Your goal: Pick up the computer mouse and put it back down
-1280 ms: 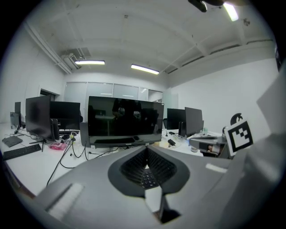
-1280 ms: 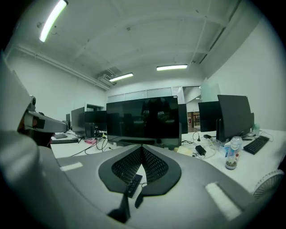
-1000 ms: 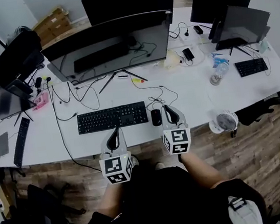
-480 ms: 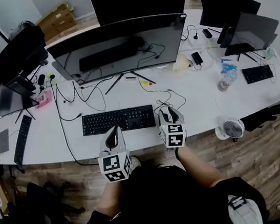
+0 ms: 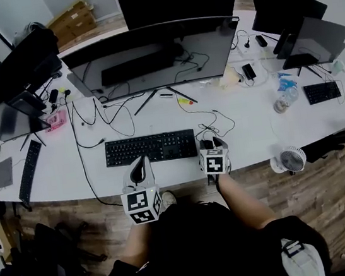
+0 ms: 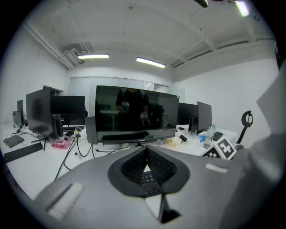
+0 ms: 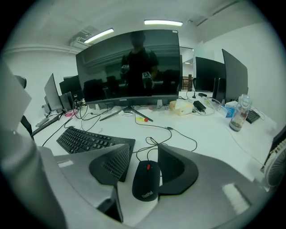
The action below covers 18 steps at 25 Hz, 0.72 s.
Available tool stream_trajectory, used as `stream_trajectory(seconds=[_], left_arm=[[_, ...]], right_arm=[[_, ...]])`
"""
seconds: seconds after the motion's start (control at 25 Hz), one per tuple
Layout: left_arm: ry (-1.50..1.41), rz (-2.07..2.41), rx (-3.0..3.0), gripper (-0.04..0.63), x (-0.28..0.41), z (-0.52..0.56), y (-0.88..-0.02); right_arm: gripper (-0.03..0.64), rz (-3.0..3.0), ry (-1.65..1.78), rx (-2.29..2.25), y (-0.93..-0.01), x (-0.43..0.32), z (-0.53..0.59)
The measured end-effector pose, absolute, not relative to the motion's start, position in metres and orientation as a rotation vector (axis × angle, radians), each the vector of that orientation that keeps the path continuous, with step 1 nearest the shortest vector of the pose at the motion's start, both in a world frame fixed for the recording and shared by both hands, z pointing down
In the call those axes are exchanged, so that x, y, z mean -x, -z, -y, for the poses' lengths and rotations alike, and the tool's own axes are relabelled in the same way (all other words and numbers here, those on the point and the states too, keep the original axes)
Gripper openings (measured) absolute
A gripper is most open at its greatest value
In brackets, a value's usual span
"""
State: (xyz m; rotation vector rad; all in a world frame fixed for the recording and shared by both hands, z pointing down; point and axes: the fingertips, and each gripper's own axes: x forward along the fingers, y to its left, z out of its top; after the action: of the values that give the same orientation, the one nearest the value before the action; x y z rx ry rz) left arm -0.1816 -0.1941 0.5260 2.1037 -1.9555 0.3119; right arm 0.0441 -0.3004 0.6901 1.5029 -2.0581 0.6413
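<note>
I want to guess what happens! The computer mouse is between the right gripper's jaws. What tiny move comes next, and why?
Probably close on the black ThinkPad mouse. The right gripper has its jaws opening, the mouse lies between them on the white desk, and nothing squeezes it yet.

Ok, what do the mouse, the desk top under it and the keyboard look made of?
Black corded computer mouse: probably matte plastic, dull even sheen, red scroll wheel. White desk top: smooth, likely laminate, uniform colour with faint glare; cannot confirm. Black flat keyboard: matte plastic keys, it seems, no shine.
</note>
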Motion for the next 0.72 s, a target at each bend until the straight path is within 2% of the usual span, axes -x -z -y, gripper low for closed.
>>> stream_trajectory(seconds=[0.64,0.72], left_arm=[[-0.342,1.915,-2.109,0.055,0.193,0.208,-0.537],[-0.343,1.913,-2.112,0.055,0.195,0.209,-0.536]], right_arm=[[0.202,1.956,-0.764,-1.481,-0.757,-0.042,0.297],[0.224,1.938,-0.783,-1.457,-0.772,-0.040,0.295]])
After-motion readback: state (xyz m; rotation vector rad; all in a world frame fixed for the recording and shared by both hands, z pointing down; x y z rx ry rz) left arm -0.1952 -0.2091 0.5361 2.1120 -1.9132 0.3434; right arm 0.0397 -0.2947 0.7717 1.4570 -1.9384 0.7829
